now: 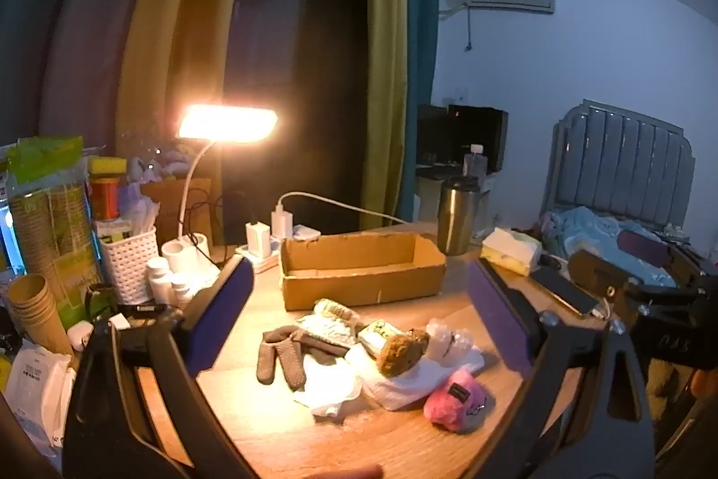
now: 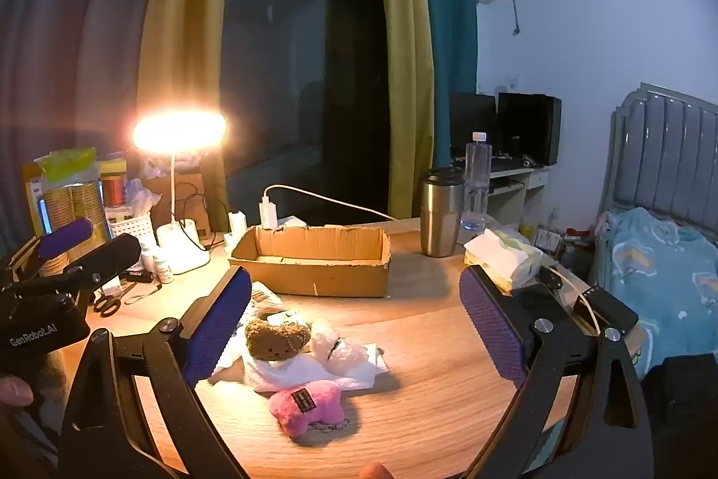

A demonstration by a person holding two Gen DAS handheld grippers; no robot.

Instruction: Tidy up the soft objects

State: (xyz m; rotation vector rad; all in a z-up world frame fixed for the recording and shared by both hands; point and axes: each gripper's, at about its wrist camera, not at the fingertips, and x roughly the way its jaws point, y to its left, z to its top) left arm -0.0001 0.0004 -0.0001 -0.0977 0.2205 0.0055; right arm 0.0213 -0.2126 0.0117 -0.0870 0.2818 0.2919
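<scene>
Both hand-held tools are found idle above the table: the left gripper and the right gripper are each spread to full width, with nothing between the pads. Nearest, just ahead of and below the right gripper, a pink plush keychain is noted lying apart from the heap; it is judged light and compressible, best pinched across its stuffed body, the metal chain at its lower edge being avoided as slippery. Just beyond it, a brown plush bear is seen resting on a white cloth, with a crumpled clear plastic bag touching its right side. The bear is judged springy and safe to squeeze at mid-body; the cloth is limp and would be gathered at a fold, and the bag is thin and likely to slide. Ahead of the left gripper, toward its left finger, a brown knitted glove is observed, floppy, best taken at the cuff. Farthest, an open cardboard box stands empty behind the heap and is judged the likely receptacle.
</scene>
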